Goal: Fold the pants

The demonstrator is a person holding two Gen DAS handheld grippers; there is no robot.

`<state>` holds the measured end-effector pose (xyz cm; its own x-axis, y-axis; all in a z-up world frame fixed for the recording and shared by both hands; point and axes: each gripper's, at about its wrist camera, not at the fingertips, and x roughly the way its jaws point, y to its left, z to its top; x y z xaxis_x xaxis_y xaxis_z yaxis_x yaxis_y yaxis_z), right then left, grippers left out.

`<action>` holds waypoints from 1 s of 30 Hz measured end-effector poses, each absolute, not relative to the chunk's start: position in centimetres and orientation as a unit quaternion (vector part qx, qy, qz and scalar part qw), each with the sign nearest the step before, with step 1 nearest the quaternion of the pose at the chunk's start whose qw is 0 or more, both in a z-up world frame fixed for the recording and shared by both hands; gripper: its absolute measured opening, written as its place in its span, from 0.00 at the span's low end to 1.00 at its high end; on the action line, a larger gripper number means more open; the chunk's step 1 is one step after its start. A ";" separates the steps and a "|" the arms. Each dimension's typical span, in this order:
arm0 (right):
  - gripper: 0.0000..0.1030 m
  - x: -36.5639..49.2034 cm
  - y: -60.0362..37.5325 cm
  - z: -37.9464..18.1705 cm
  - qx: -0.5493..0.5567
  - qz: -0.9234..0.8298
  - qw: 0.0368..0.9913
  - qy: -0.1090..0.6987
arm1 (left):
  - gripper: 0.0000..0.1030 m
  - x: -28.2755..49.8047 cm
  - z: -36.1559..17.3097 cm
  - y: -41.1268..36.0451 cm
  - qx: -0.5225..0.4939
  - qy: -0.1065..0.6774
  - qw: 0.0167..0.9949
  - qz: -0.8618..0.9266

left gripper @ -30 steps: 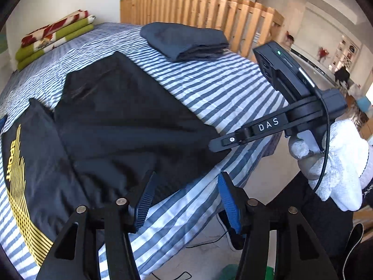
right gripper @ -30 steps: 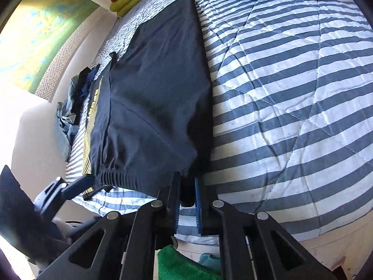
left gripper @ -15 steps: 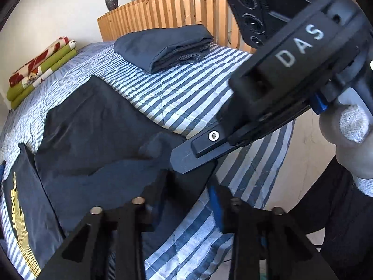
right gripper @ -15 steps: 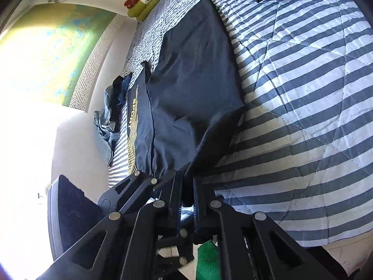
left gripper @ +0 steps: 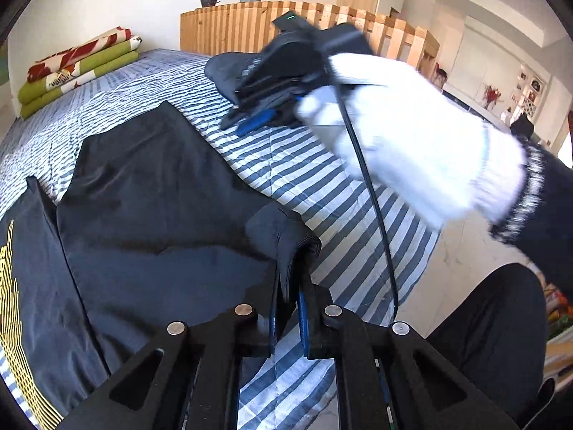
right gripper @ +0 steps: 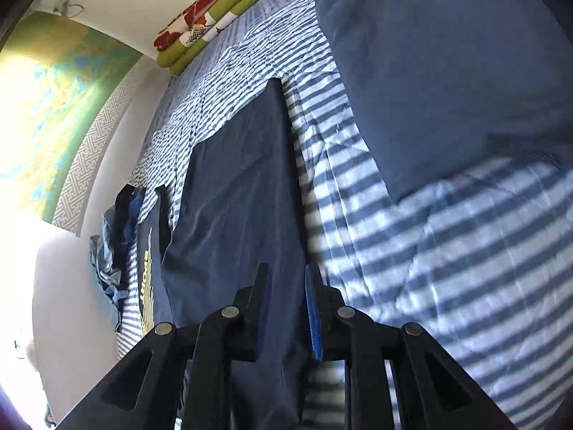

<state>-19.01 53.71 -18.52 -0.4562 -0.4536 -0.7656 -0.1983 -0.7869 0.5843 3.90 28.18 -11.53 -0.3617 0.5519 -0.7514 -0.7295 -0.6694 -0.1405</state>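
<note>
pants [left gripper: 154,193] lie spread dark across the striped bed [left gripper: 293,165], one end near the bed's edge. the left gripper [left gripper: 286,308] is clenched on a bunched corner of that near end, fabric pinched between its blue pads. the right gripper [right gripper: 284,308] hangs above the pants' right edge with its jaws apart and nothing between them; in the left view a white-gloved hand [left gripper: 404,136] carries it over the bed toward a folded blue garment [right gripper: 447,71]. the step in hand looks like the lengthwise or end-over fold. next, the right gripper likely needs a grip on the matching corner so both lift together.
</note>
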 end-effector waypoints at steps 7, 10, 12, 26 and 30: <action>0.23 -24.8 52.5 -20.0 0.516 -0.798 0.066 -0.305 | 0.08 3.9 -10.9 26.6 -0.412 0.093 0.393 0.817; 0.23 -26.1 51.7 -20.5 0.522 -0.798 0.058 -0.296 | 0.07 3.7 -10.6 25.5 -0.417 0.074 0.394 0.816; 0.16 -26.5 51.2 -20.6 0.524 -0.798 0.055 -0.292 | 0.07 3.6 -10.4 24.4 -0.419 0.058 0.392 0.817; 0.00 -30.0 36.9 -8.3 0.448 -0.874 0.074 -0.172 | 0.07 4.1 -10.8 11.3 -0.420 -0.050 0.315 0.850; 0.00 -31.3 29.1 -6.5 0.449 -0.878 0.117 -0.118 | 0.07 4.1 -11.8 6.5 -0.425 -0.081 0.293 0.853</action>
<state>-31.34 29.12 -6.54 -0.5691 -0.3124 -0.7606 0.1000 -0.9444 0.3131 4.14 6.51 -11.83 -0.4667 0.5686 -0.6774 -0.4306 -0.8151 -0.3875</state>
